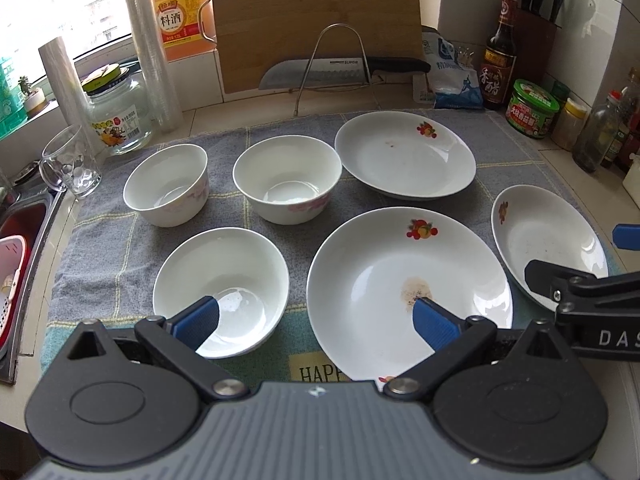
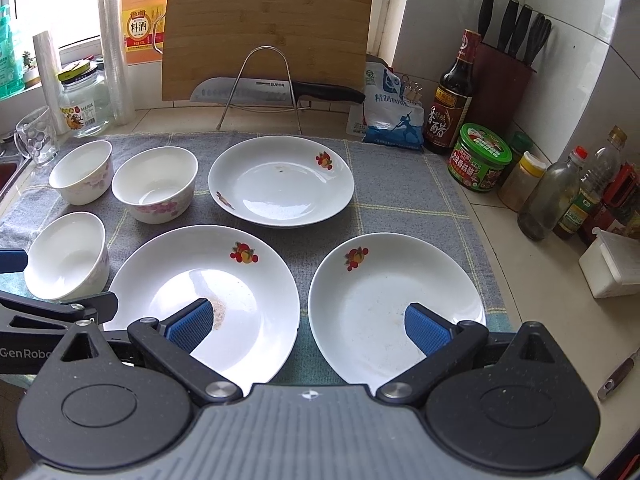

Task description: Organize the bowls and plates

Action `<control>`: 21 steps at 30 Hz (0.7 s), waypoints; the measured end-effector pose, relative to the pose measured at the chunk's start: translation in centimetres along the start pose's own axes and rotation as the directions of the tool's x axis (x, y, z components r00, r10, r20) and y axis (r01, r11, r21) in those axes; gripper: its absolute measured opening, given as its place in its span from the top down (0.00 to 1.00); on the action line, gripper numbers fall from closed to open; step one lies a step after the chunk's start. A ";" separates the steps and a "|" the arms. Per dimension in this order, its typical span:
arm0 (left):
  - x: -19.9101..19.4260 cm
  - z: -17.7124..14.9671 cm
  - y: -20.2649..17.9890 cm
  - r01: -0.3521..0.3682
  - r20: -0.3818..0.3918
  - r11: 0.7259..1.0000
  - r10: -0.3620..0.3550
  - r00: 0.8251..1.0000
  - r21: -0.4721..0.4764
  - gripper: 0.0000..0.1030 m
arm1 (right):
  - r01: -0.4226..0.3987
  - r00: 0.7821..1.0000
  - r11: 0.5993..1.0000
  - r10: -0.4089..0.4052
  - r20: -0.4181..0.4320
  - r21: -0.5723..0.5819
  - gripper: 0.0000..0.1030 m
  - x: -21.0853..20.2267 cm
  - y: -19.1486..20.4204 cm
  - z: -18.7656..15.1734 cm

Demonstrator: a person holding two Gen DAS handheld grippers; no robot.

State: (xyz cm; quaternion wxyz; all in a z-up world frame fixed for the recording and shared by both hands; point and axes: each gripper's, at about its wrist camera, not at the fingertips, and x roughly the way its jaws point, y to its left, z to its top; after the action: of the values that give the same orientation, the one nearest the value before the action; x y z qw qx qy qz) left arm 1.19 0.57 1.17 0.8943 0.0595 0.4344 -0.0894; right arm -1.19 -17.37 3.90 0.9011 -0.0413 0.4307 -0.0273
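Three white bowls and three white plates with fruit prints lie on a grey towel [image 1: 304,136]. The near bowl [image 1: 222,276] sits front left, with two flowered bowls [image 1: 166,184] [image 1: 286,178] behind it. A stained plate [image 1: 400,280] sits front centre, another plate [image 1: 404,156] behind it, and a third plate [image 1: 548,236] at the right. My left gripper [image 1: 316,320] hovers open above the gap between near bowl and stained plate. My right gripper [image 2: 308,322] hovers open between the stained plate [image 2: 216,276] and the right plate [image 2: 384,292], holding nothing.
A cutting board [image 2: 268,32], knife [image 2: 276,90] and wire rack [image 2: 262,88] stand at the back. Jars, a glass mug [image 1: 70,166] and a sink [image 1: 24,232] are at the left. Sauce bottles [image 2: 454,92], a green jar [image 2: 482,158] and a knife block [image 2: 508,76] line the right wall.
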 end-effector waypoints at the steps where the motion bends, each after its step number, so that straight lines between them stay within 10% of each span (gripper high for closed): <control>1: 0.0 0.1 0.1 0.013 0.009 1.000 -0.013 1.000 0.010 0.01 | -0.003 1.000 1.000 0.003 0.015 0.005 0.00 -0.2 0.0 0.0; 21: 1.3 1.5 -1.3 0.191 0.122 0.968 -0.212 0.970 0.161 0.01 | 0.056 0.994 0.998 -0.059 0.095 0.029 0.00 -0.3 -4.7 -4.3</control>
State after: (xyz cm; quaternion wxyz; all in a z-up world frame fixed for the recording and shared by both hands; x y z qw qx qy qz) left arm 2.86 -1.08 1.04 0.9015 0.0751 0.3674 -0.2160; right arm -4.77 -22.21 1.88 0.9201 -0.0433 0.3851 -0.0569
